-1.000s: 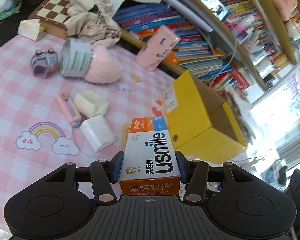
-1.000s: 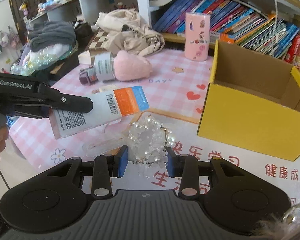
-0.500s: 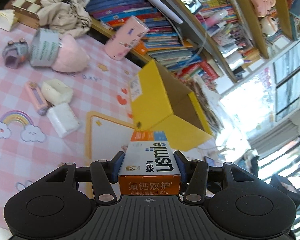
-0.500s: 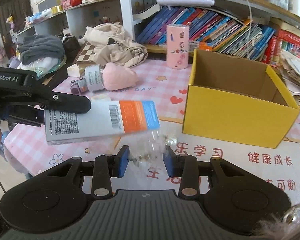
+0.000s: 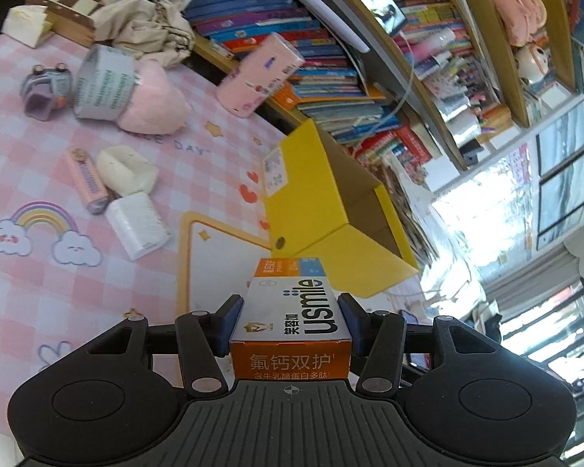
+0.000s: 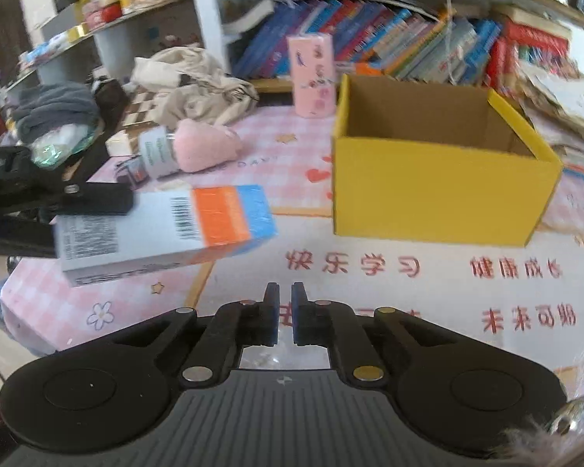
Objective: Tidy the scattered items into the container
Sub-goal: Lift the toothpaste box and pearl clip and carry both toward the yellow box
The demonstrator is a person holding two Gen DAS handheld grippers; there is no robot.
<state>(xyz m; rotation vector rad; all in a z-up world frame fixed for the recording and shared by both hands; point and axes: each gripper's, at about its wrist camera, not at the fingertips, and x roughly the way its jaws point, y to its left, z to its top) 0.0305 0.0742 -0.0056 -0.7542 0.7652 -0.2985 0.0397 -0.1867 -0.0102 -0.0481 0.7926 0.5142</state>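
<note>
The toothpaste box (image 5: pixel 292 307) is clamped between the jaws of the left gripper (image 5: pixel 290 321) and held above the surface (image 6: pixel 370 272), near the yellow carton (image 6: pixel 440 190). The right gripper (image 6: pixel 285 317) is seen with jaws closed on nothing.

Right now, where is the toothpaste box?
The toothpaste box is clamped in the left gripper, held above the table short of the yellow cardboard box; in the right wrist view it sits at left, lying level.
</note>
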